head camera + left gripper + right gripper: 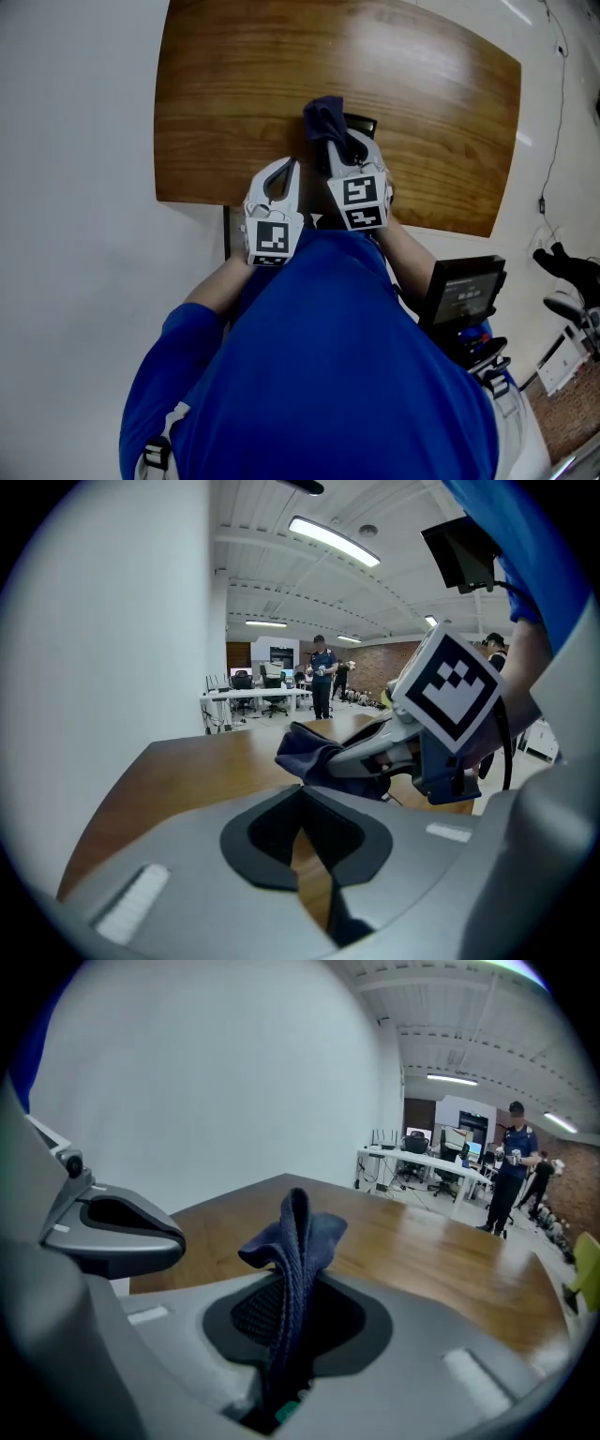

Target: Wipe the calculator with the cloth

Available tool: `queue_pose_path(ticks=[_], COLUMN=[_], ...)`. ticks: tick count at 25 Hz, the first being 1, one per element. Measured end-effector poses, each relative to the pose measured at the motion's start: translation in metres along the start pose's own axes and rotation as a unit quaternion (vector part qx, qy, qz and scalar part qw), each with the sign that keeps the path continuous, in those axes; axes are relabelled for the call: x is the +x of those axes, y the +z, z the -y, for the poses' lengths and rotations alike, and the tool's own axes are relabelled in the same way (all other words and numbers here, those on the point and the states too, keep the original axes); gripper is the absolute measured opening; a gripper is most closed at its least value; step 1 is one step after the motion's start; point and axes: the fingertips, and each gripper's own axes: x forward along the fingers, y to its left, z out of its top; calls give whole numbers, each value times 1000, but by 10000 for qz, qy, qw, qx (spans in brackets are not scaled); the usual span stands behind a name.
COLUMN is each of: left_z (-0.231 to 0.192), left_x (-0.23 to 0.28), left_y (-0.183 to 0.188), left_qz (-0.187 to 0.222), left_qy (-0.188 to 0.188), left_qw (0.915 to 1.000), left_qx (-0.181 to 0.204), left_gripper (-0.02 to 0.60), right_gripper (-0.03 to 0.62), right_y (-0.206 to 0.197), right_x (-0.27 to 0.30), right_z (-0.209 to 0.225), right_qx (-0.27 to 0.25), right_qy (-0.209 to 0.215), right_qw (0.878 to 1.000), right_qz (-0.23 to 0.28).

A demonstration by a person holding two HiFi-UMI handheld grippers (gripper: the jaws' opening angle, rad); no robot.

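dark blue woven cloth, likely soft and limp, held by a bunched fold in the jaws of the right gripper over the black calculator; jaws of the left gripper closed, empty.

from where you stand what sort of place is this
Likely an open-plan office or workshop: rows of desks with office chairs, long ceiling strip lights, and a brick back wall.
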Motion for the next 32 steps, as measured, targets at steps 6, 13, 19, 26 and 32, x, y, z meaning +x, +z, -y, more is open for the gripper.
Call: queue_pose_path(ticks=[6,13,19,26,32], left_z=[9,37,26,39,44], left_x=[-4,24,20,28,35], left_y=[7,-2,-13,-28,-42], left_qz=[57,106,-202,-382,-431], left_qy=[43,-213,-379,-573,-633], left_qw=[10000,9994,9985,9965,9958], left_qx=[61,241,345,468,499], left_gripper=[6,6,6,6,6], right_gripper=[63,63,63,63,63], right_y=[-11,-27,-21,-37,-56], right_x=[4,-3,7,-3,-13], right_z=[13,44,29,50,72], right_qx=[-246,-318,-184,31,183], right_qy=[-164,-434,-310,-520,-782], right_qw=[9990,9982,9987,9978,9956], right_qz=[-327,-269,-361,-421,-482])
